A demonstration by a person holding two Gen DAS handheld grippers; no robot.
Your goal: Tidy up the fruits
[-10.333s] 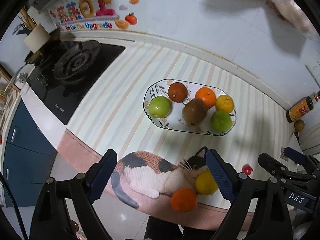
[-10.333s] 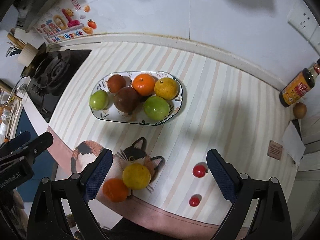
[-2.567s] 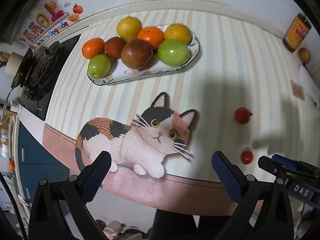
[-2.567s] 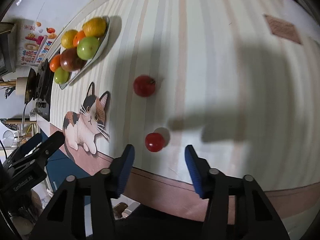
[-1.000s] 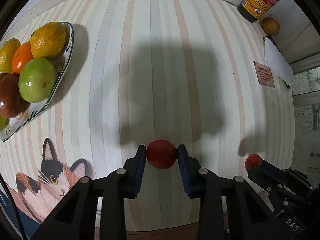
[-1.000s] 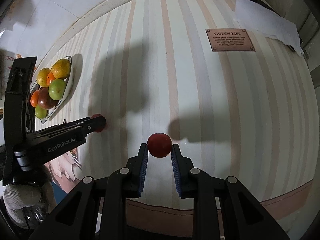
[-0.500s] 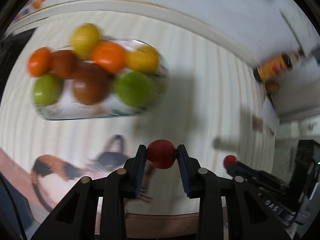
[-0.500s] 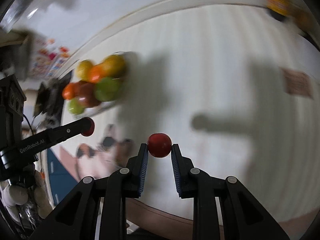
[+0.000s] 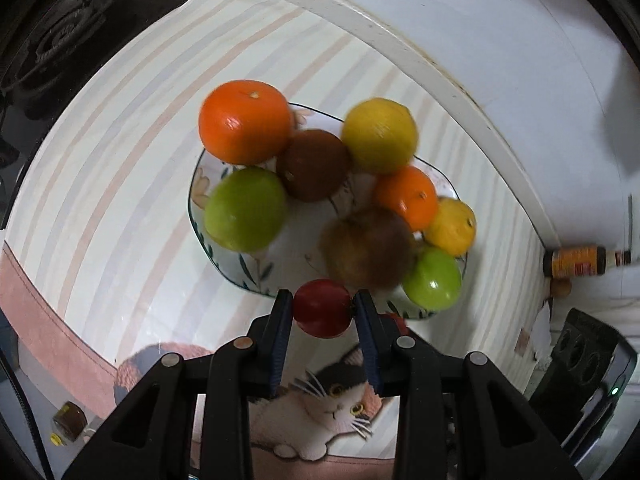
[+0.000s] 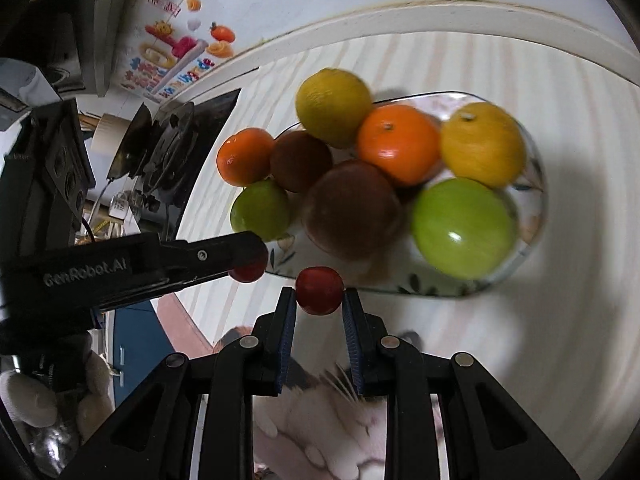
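Note:
My left gripper [image 9: 322, 309] is shut on a small red fruit [image 9: 322, 307], held above the near rim of the oval fruit plate [image 9: 198, 200]. My right gripper [image 10: 319, 291] is shut on a second small red fruit [image 10: 319, 289], held just short of the plate's near rim [image 10: 404, 289]. The plate holds several oranges, yellow citrus, green apples and brown fruits. In the right wrist view the left gripper [image 10: 248, 266] reaches in from the left with its red fruit [image 10: 249, 271] at the plate's left end.
The striped mat with a cat picture [image 9: 332, 396] lies under both grippers. A black gas stove [image 9: 60, 40] sits at the left. A sauce bottle [image 9: 580, 264] lies by the wall at the right. The white wall edge [image 9: 400, 52] runs behind the plate.
Both grippers, each still holding its red fruit, have moved closer to the plate and now hover at its near rim. The plate looks much larger in both views.

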